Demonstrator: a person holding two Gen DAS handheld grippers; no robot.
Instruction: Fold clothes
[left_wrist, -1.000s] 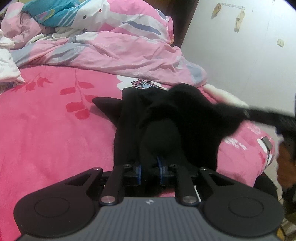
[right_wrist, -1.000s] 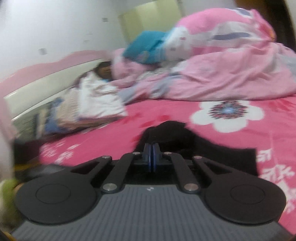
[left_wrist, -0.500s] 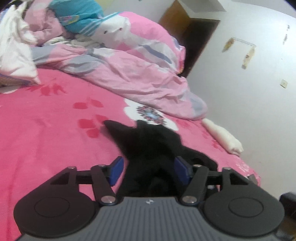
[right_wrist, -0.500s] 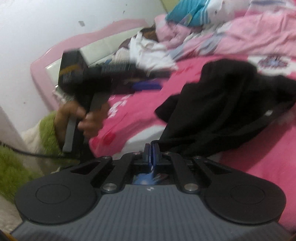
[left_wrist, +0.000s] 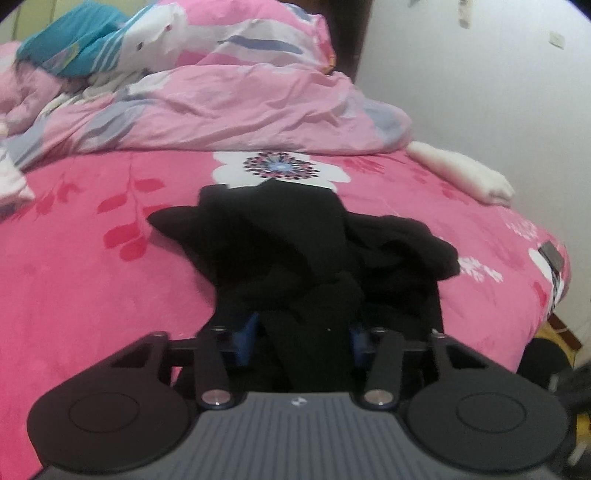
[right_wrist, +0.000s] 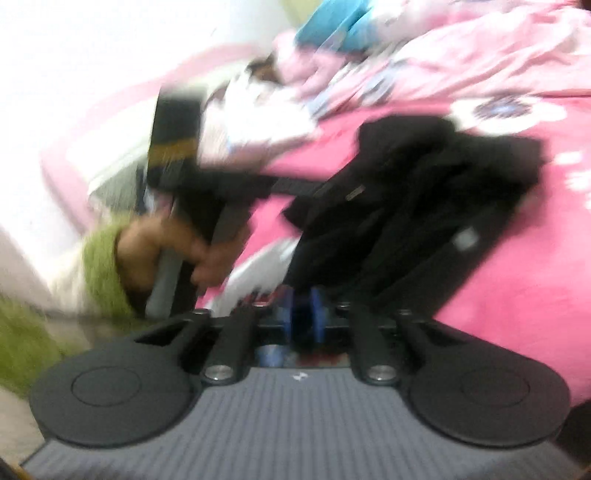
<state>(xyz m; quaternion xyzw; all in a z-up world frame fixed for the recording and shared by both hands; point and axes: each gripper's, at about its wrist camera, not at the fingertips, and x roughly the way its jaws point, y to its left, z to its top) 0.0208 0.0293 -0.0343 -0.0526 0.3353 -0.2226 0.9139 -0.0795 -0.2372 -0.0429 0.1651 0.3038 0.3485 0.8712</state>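
A crumpled black garment (left_wrist: 295, 240) lies on the pink bedspread (left_wrist: 92, 277), its near part hanging over the bed's edge. My left gripper (left_wrist: 301, 336) is open, blue pads wide apart, with a fold of the black cloth lying between them. In the blurred right wrist view the same black garment (right_wrist: 424, 192) drapes off the bed edge. My right gripper (right_wrist: 301, 306) sits just below that hanging edge with its pads parted by a narrow gap; nothing is clearly held. A hand (right_wrist: 166, 243) with a green sleeve (right_wrist: 99, 266) holds the left gripper's body (right_wrist: 177, 147) there.
A rumpled pink duvet (left_wrist: 240, 99) and teal fabric (left_wrist: 66, 48) are heaped at the bed's far side. A white rolled item (left_wrist: 465, 177) lies by the wall on the right. White clothes (right_wrist: 258, 118) are piled near the headboard.
My left gripper has dropped closer over the black garment, and cloth now lies between its open pads. My right gripper has closed in on the hanging edge and its pads have parted slightly.
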